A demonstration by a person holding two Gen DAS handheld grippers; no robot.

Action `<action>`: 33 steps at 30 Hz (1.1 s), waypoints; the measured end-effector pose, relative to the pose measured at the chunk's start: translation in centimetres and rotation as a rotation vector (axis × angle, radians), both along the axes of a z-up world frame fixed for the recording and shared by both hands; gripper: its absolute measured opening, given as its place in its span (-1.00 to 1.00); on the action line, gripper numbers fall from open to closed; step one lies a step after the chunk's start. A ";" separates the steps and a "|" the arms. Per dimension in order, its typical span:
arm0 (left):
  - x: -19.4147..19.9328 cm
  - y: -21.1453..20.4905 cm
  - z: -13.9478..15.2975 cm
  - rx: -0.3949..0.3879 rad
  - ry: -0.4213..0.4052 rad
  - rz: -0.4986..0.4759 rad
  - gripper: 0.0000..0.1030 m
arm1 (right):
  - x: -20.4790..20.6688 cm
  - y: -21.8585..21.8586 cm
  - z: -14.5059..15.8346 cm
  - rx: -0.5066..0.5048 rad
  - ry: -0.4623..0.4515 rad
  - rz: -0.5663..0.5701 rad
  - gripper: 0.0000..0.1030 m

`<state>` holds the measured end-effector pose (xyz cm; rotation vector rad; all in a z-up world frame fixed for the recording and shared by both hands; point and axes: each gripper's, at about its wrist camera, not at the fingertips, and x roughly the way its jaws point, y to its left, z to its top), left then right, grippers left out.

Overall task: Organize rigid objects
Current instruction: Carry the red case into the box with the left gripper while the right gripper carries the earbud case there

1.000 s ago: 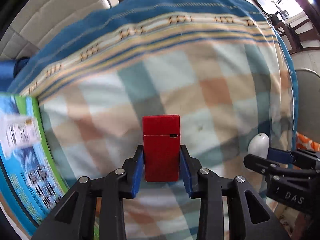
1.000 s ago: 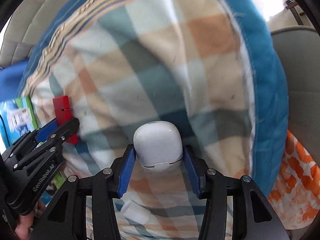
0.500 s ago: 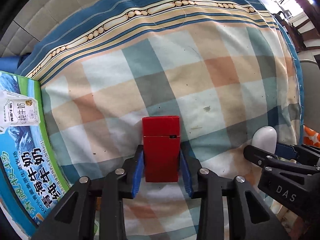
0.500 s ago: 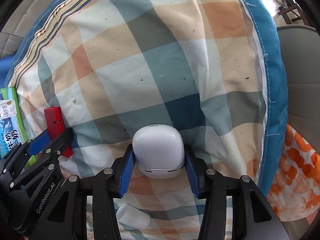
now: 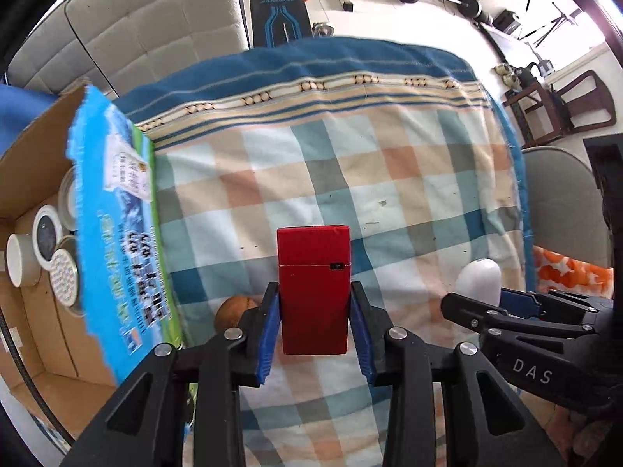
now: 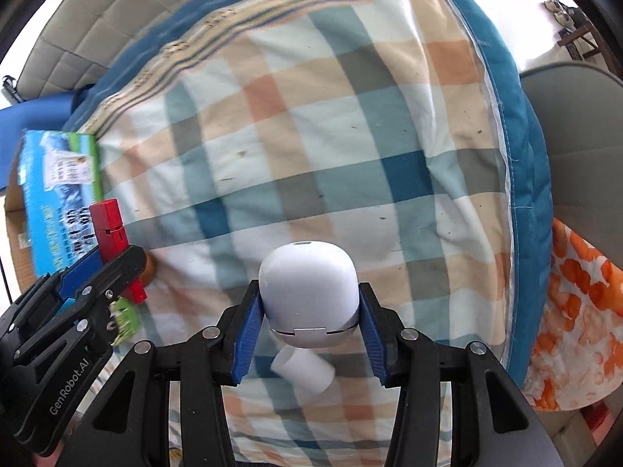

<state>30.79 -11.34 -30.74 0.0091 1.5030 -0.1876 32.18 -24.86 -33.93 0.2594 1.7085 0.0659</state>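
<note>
My left gripper (image 5: 314, 321) is shut on a red box (image 5: 313, 288) and holds it above the checked blanket (image 5: 350, 179). The red box also shows at the left of the right wrist view (image 6: 109, 225). My right gripper (image 6: 307, 330) is shut on a white rounded case (image 6: 307, 292), also raised above the blanket; the case shows at the right of the left wrist view (image 5: 479, 280). An open cardboard box (image 5: 35, 144) with a blue printed flap (image 5: 117, 233) stands at the left and holds several round tins (image 5: 46, 229).
A small white cylinder (image 6: 303, 373) lies on the blanket under the right gripper. A brown round object (image 5: 233, 309) lies by the box. An orange patterned cloth (image 6: 576, 330) and a grey chair (image 5: 560, 202) are at the right. A cushioned headboard (image 5: 155, 27) is behind.
Both grippers have lifted with their objects and drawn back. The cardboard box's inside with the tins has come into the left view.
</note>
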 end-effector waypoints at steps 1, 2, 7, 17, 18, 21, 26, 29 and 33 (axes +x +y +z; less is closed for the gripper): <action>-0.5 0.4 0.7 -0.011 -0.015 0.008 -0.40 | -0.1 0.4 0.8 0.008 -0.011 0.007 -0.04; -0.9 1.0 1.3 -0.020 -0.027 0.009 -0.40 | 0.0 0.6 1.8 0.016 -0.024 0.009 -0.04; -2.2 4.8 4.8 -0.071 -0.101 0.039 -0.40 | -1.4 4.4 5.9 0.048 -0.090 0.052 -0.05; -4.3 15.7 10.9 -0.071 -0.209 0.148 -0.40 | -3.1 16.6 10.8 0.123 -0.177 0.179 -0.05; -4.5 17.1 11.1 -0.058 -0.213 0.161 -0.40 | -3.2 18.3 11.1 0.127 -0.179 0.196 -0.04; -5.0 21.7 11.4 -0.033 -0.213 0.211 -0.40 | -3.5 22.9 11.1 0.149 -0.178 0.232 -0.04; -5.3 28.8 8.8 0.014 -0.154 0.275 -0.40 | -3.6 29.9 8.8 0.166 -0.141 0.274 -0.04; -5.1 31.8 5.9 0.024 -0.091 0.292 -0.40 | -3.4 33.2 5.9 0.157 -0.114 0.286 -0.04; -4.4 34.9 1.3 0.025 0.004 0.306 -0.40 | -2.8 36.9 1.9 0.142 -0.070 0.296 -0.04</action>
